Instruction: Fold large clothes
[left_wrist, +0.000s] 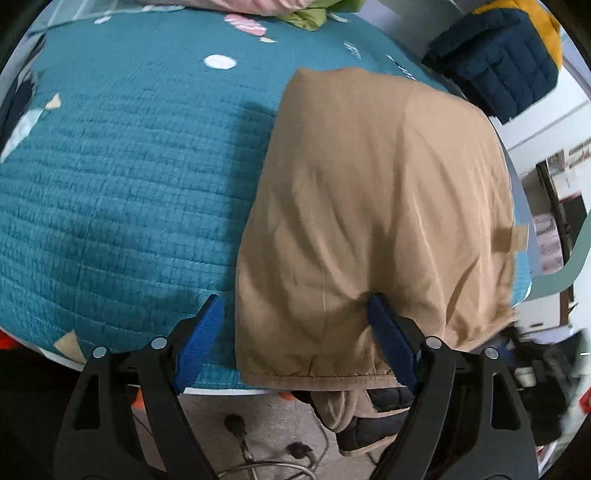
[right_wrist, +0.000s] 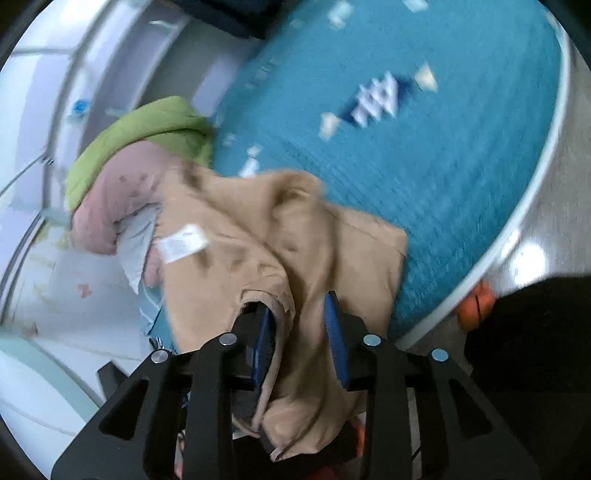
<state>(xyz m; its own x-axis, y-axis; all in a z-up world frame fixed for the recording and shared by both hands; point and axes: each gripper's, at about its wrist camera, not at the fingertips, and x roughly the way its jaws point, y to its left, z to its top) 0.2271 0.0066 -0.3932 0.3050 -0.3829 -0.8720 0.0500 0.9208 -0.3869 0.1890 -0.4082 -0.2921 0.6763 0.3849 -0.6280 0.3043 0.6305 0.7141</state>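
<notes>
A tan jacket (left_wrist: 373, 206) lies folded on the teal quilted bed cover (left_wrist: 122, 177), its hem hanging over the near edge. My left gripper (left_wrist: 295, 328) is open, its blue pads astride the jacket's lower left hem, with the right pad tucked under a fold. In the right wrist view the tan jacket (right_wrist: 266, 243) hangs bunched with a white label showing. My right gripper (right_wrist: 301, 332) is shut on a fold of it near a ribbed cuff. That view is motion-blurred.
A navy and yellow quilted garment (left_wrist: 498, 55) lies at the far right of the bed. Pink and green clothes (right_wrist: 136, 158) are piled by the bed's edge. Cables lie on the floor (left_wrist: 258, 443) below. The bed's white rim (right_wrist: 524, 206) curves at right.
</notes>
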